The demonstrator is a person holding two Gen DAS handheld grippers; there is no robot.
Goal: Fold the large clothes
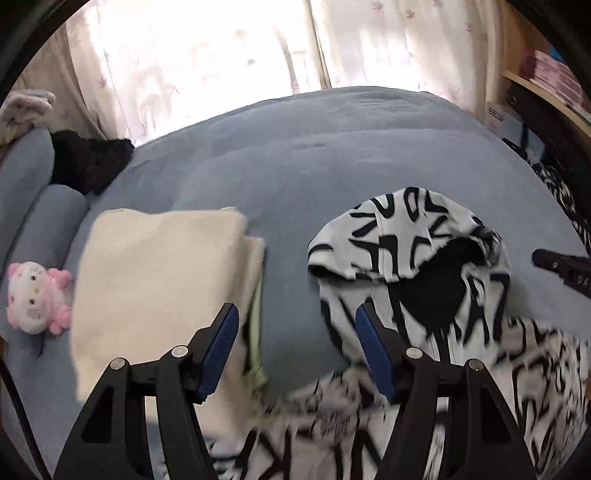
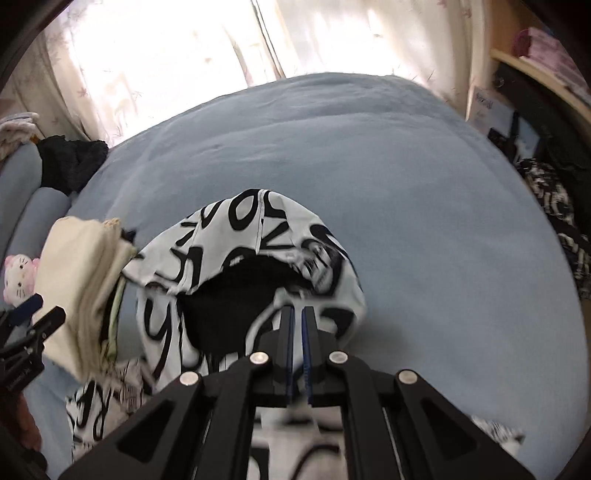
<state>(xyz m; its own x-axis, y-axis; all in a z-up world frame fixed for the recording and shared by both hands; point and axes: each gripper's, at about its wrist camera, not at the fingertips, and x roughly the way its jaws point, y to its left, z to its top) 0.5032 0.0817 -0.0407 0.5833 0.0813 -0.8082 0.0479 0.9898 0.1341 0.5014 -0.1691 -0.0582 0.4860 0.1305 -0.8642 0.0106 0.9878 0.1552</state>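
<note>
Your window [image 1: 207, 55] backlights both views, blown white through curtains [image 2: 332, 33]; fisheye bends edges, corners black; hoodie [image 1: 424, 258] smears with motion blur near the lens.

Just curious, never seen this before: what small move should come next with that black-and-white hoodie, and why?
Probably bring the left claw down onto the black-and-white hoodie. It is open with nothing between its pads, while the right claw is shut on the fabric by the hood, and the hoodie lies rumpled on the blue bed.
</note>
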